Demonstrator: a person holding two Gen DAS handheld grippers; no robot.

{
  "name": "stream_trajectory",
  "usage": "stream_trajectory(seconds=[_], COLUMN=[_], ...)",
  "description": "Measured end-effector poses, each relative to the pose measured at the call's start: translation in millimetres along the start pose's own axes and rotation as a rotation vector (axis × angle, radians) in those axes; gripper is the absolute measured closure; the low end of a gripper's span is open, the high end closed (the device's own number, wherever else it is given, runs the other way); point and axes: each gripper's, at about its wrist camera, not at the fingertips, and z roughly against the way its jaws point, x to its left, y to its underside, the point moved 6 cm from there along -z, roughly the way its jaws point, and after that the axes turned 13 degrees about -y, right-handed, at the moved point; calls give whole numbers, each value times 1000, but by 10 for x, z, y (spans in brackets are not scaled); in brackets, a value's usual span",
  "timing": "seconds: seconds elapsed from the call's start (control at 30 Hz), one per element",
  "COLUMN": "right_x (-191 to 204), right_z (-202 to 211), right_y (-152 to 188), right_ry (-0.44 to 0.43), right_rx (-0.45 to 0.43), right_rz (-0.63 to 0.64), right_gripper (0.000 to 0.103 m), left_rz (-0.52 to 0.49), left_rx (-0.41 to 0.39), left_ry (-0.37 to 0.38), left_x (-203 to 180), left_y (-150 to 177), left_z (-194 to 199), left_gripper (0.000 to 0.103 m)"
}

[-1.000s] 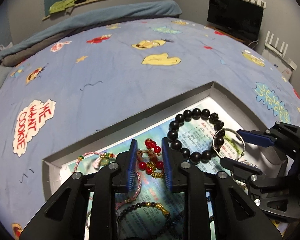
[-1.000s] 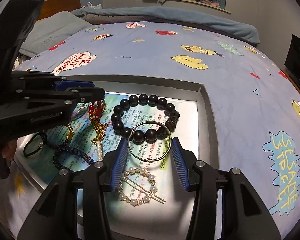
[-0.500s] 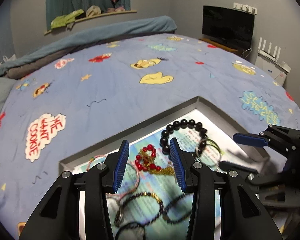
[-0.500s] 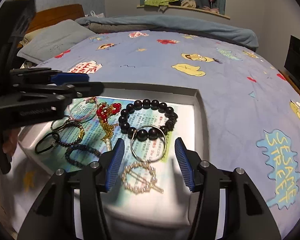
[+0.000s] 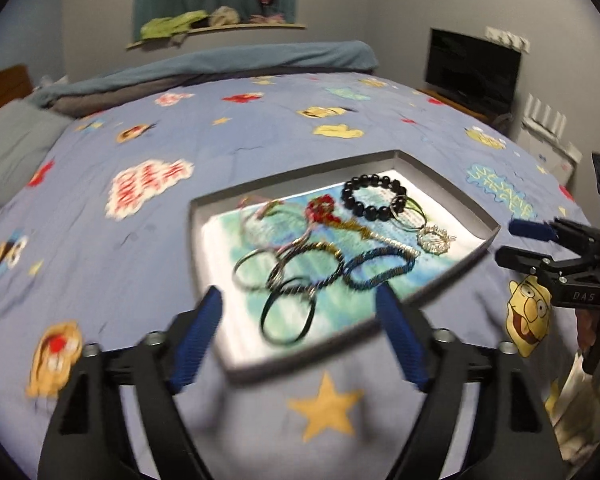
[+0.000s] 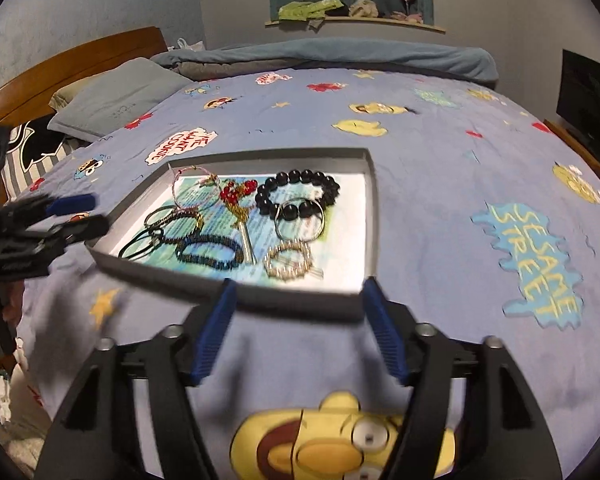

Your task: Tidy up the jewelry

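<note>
A shallow grey tray [image 6: 374, 216] with a printed paper lining lies on a bed covered by a blue cartoon-print bedspread [image 6: 440, 184], and all the jewelry sits inside it. At the far side of the tray is a black bead bracelet [image 6: 298, 194], and a thin silver bangle [image 6: 300, 220] overlaps its near edge. In front of the bangle, towards the near wall, lies a pearl hair clip [image 6: 290, 262]. Just left of the black beads is a red bead charm on a gold chain [image 6: 238, 200], the chain trailing towards the near side. A pink cord bracelet [image 6: 192, 188] lies in the far left corner, and below it a cluster of dark pieces: a black-and-gold beaded bracelet [image 6: 180, 220], a dark blue beaded bracelet [image 6: 210, 250] and black hair ties [image 6: 138, 248] at the left end, partly overlapping one another. The right tongs [image 6: 296, 332] hover over the bedspread just before the tray's near wall, jaws spreading apart, nothing between them. The left tongs [image 5: 300, 340] hang above the near corner of the tray in their own view, their jaws likewise widening and pinching nothing; they appear at the left edge of the right wrist view, beside the tray's left end. In the left wrist view, which is blurred, the same tray [image 5: 488, 236] shows with the jewelry inside, and the right tongs stand to its right, clear of it.
</note>
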Motion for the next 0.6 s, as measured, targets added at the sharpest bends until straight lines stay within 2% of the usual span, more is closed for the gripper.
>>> stream_trajectory(seconds=[0.07,0.2,0.37,0.6], right_x=[47,143,238,278], right_z=[51,163,164,103], right_y=[51,90,140,117], right_ry=[-6,11,50,98], right_rx=[8,-2,20,1], right_rz=[-12,-8,0,17], right_gripper=[24,4,5,5], left_rz=[34,92,128,146], left_rx=[-1,-6,23,79], left_ry=[-20,-103,-200,-256], left_x=[69,178,115,-42], left_y=[67,189,318,353], left_z=[69,217,272,102], left_gripper=[11,7,5,5])
